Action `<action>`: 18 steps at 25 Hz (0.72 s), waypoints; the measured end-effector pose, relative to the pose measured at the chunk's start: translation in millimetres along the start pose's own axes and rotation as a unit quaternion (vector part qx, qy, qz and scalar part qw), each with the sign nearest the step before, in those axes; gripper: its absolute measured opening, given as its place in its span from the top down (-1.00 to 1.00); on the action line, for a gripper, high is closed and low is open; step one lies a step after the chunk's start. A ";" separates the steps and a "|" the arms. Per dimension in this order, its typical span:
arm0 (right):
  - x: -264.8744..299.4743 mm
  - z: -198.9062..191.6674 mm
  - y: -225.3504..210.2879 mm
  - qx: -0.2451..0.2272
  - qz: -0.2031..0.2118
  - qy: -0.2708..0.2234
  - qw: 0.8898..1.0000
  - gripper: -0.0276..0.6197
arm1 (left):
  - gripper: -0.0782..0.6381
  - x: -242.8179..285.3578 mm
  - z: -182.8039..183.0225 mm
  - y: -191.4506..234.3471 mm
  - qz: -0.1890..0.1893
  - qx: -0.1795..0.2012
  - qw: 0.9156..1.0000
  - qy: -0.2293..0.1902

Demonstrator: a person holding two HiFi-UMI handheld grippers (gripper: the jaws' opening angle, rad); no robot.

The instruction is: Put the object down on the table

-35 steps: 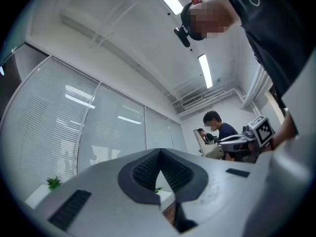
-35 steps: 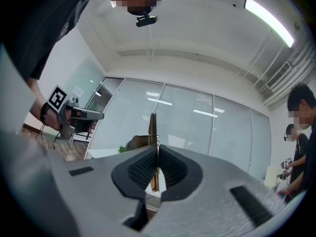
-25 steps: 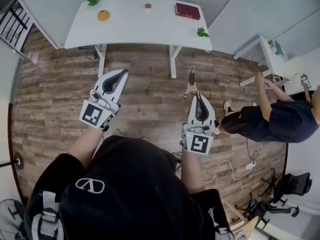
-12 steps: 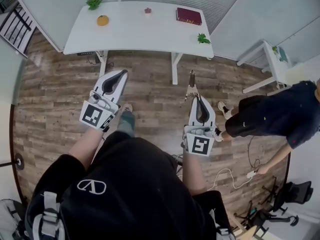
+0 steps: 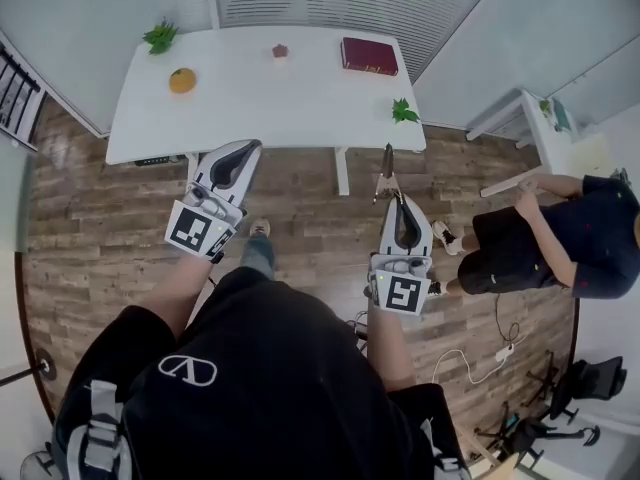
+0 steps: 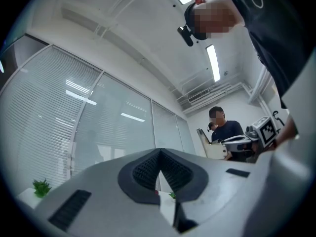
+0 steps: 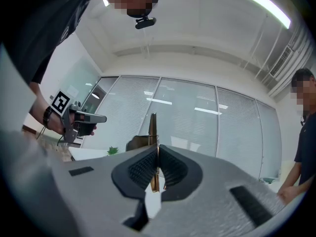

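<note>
The right gripper (image 7: 157, 152) is clamped on a thin brass-coloured metal tool (image 7: 153, 127), and the table has yet to be reached. The sound course looks to be a firm grip until the tool is over bare tabletop, then a level descent until it rests, and only then parting the jaws. The tool sits edge-on between the pads and juts past the tip toward 12 o'clock. The left gripper (image 6: 159, 154), at 9 o'clock of the right, is closed on nothing. Ahead at 12 o'clock lies the white table (image 5: 260, 103), its near edge level with the tool's tip in the head view. An orange (image 5: 182, 80) lies at 11 o'clock and a red book (image 5: 369, 55) at 12, with a green sprig (image 5: 404, 112) between the book and the tool.
</note>
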State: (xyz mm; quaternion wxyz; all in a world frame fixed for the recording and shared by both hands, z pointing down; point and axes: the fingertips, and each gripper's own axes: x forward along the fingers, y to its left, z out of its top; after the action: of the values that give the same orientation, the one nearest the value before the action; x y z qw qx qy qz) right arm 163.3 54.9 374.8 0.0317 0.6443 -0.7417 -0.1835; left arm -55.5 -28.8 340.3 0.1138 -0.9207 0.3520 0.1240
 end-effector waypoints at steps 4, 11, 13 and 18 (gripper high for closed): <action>71.8 -10.3 -4.5 -0.002 -0.011 0.010 1.000 0.88 | 0.77 52.9 -15.9 58.4 -0.017 -0.003 1.000 0.000; 179.9 -34.5 -17.7 -0.010 -0.033 0.026 0.999 0.88 | 0.77 131.8 -47.4 142.8 -0.045 -0.009 0.999 -0.004; 205.2 -39.3 -19.0 -0.014 -0.036 0.029 0.999 0.88 | 0.77 147.7 -55.4 160.3 -0.051 -0.014 0.999 -0.008; 256.3 -48.5 -21.6 -0.020 -0.032 0.034 0.999 0.88 | 0.77 181.8 -70.1 192.0 -0.058 -0.021 0.998 -0.016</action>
State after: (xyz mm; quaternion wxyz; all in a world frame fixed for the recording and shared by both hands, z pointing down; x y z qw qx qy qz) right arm 154.4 -206.5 364.6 0.0637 0.6732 -0.7152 -0.1767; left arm -43.8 -301.7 326.9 0.1071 -0.9396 0.2939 0.1393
